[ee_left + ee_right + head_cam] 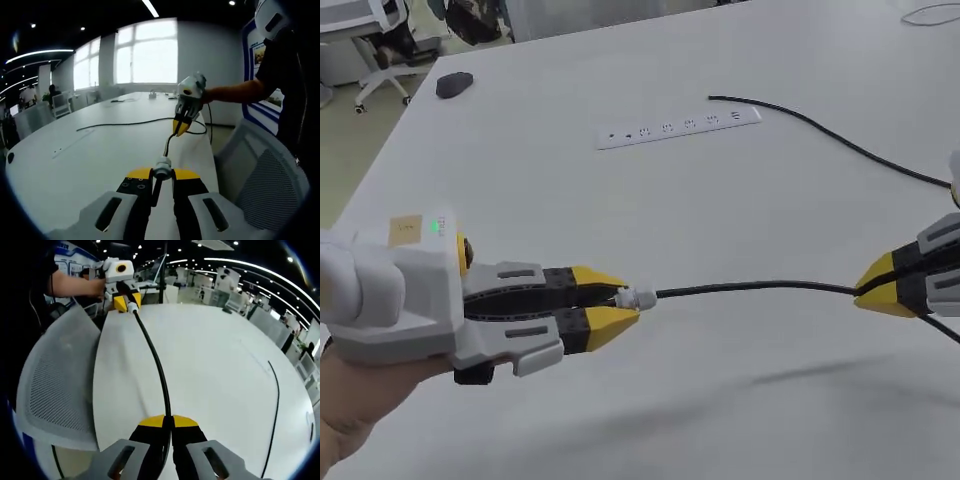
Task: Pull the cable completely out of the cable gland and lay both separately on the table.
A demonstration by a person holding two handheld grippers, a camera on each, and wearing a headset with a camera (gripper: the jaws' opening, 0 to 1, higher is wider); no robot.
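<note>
Cable gland (640,297): small, white, clamped between the yellow jaw tips of the left gripper (626,299), held clear above the tabletop (620,200). Cable (750,288): black, entering the gland's front end and stretching straight ahead of that gripper to the right gripper (862,290), whose jaws are closed tight on it. Power strip (678,128): white, flat on the tabletop, well beyond the cable. Mouse (454,85): dark, far beyond the left gripper, near the tabletop's edge.
</note>
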